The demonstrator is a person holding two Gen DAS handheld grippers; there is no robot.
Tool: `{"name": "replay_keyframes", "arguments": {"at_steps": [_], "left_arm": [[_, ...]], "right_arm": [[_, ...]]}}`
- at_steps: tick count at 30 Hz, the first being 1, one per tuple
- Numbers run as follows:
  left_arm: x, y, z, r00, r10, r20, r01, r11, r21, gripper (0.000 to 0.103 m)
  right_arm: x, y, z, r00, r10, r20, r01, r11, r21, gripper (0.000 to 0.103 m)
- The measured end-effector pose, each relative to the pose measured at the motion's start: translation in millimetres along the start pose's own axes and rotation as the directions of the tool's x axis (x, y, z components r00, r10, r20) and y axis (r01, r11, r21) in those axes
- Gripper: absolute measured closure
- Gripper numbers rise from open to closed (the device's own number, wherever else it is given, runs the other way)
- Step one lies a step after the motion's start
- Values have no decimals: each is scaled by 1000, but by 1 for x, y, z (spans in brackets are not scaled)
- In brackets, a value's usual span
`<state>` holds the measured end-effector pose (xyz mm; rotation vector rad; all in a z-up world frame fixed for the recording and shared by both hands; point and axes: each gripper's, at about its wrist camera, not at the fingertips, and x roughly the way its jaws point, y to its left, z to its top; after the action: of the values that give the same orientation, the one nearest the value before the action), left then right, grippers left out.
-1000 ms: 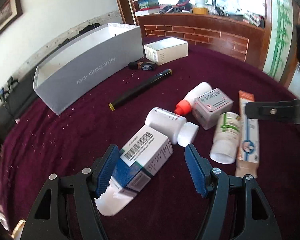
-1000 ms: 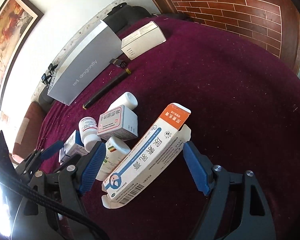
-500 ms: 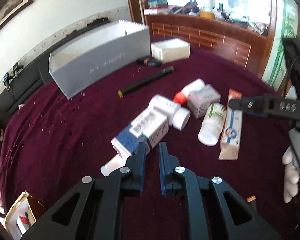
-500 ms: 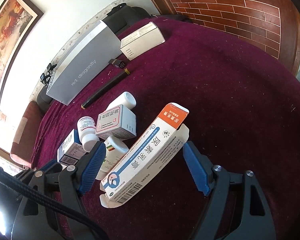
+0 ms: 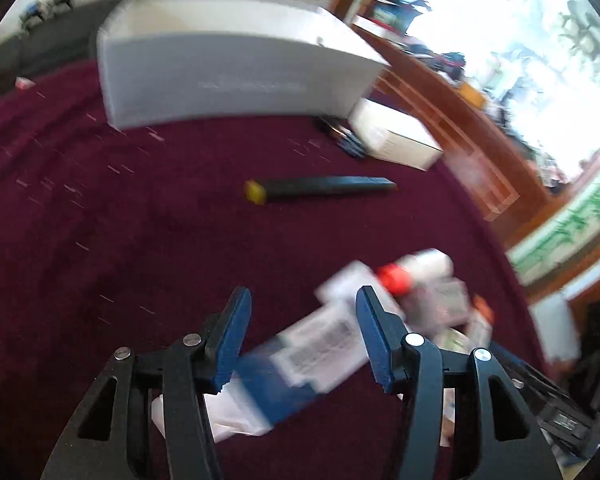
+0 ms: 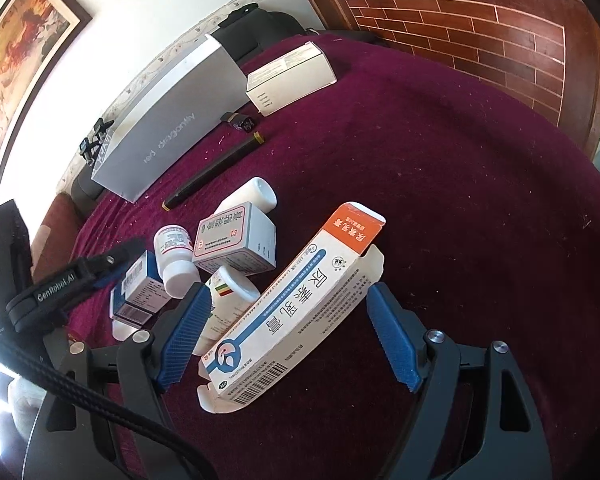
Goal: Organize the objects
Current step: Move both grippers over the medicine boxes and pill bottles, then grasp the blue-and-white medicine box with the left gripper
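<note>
While your right gripper (image 6: 288, 332) stood open around the long carton (image 6: 296, 304), your left gripper (image 5: 300, 332), marked "GenRobot.AI", was just opening, pads off the blue-and-white box (image 5: 300, 364)

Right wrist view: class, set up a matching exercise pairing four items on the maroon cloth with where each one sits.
Things:
1. long white-and-orange carton
2. black pen
3. grey box
4. blue-and-white box

Places:
A. near the left gripper
B. far edge, by the wall
C. between the right gripper's open fingers
D. between the grey box and the bottle cluster

Pairs: 1-C, 2-D, 3-B, 4-A
</note>
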<state>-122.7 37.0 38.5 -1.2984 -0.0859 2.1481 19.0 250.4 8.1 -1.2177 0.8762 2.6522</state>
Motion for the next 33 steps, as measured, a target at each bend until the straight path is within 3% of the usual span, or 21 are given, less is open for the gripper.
{"name": "replay_keyframes", "arguments": {"at_steps": [5,8,15,20,23,29,31,33], "left_arm": [[-15,-14,-22,985,-166,-57,166,986,-5,55],[-40,-17,-34,984,-177,-21,176,984,-23,55],[-85,-4,-44,995,20,96,-12,996,-83,49],[-90,1,-54,993,70,93,-59,991,-120,48],[-86,-3,-59,994,60,95,-49,992,-117,48],[-62,-33,-62,995,66,72,-65,998,-17,48],[-58,-52,-64,989,103,108,-114,988,102,48],[-52,-71,-68,981,142,135,-172,954,246,48]], "right_arm": [[0,-1,0,1000,4,-2,-4,1000,-1,23],[-1,-1,0,1000,11,-4,-11,1000,4,23],[-2,-4,0,999,31,-7,-31,999,20,23],[-3,-6,0,999,45,-8,-44,998,39,23],[-7,-6,0,999,53,3,-53,998,44,23],[-5,-8,1,998,66,-3,-66,996,56,23],[-3,-9,2,997,70,-14,-69,996,62,23],[-4,-10,2,997,72,-14,-71,995,65,23]]}}
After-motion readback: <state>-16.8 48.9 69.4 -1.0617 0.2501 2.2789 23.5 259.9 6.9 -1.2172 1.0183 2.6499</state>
